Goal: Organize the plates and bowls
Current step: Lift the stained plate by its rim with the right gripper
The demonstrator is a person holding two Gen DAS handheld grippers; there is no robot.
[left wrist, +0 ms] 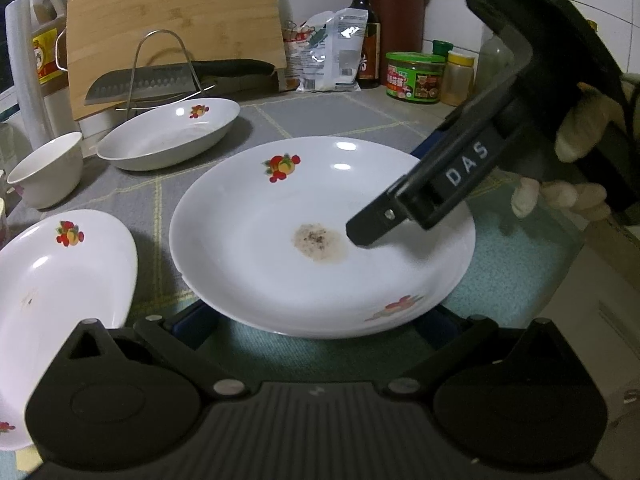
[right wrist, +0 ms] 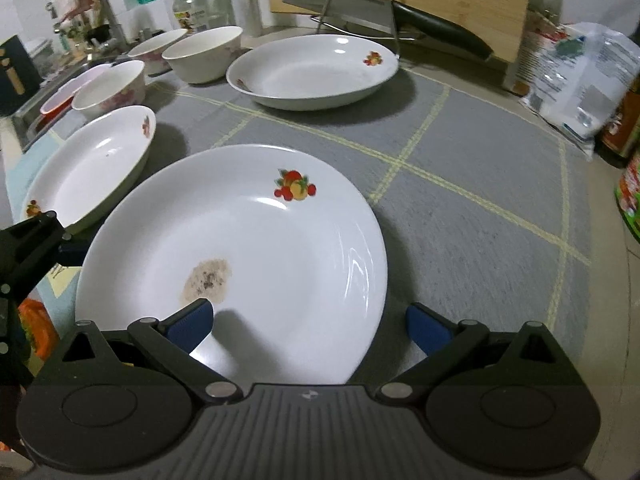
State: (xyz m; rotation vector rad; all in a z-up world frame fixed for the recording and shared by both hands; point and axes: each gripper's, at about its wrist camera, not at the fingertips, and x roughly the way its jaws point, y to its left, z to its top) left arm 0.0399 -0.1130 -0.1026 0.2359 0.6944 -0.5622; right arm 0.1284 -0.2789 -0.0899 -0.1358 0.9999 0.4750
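Nearest us, the left gripper (left wrist: pixel 316 330) has its jaws spread wide on either side of the near rim of the soiled plate (left wrist: pixel 320 232); we cannot tell if the blue pads touch it. The right gripper (right wrist: pixel 308 322) also stands with its jaws apart, one blue finger (right wrist: pixel 192 322) lying over the plate's rim and the other outside the rim to the right. In the left wrist view its black finger reaches in from the right above the plate's well, just beside the brown speckled stain (left wrist: pixel 318 242).

The plate sits near the front edge of the grey checked mat (right wrist: pixel 460 208) on the table. To its left lies a second fruit-print plate (right wrist: pixel 88 168), its rim close to the first. Right of the soiled plate the mat is bare out to the packets (right wrist: pixel 580 80).

Farther back lies a third plate (right wrist: pixel 312 72), well apart from the soiled one, with open mat between. Left of it stand white bowls (right wrist: pixel 202 58). Behind it a cleaver (left wrist: pixel 176 80) rests on a wire rack against a bamboo cutting board (left wrist: pixel 172 28).
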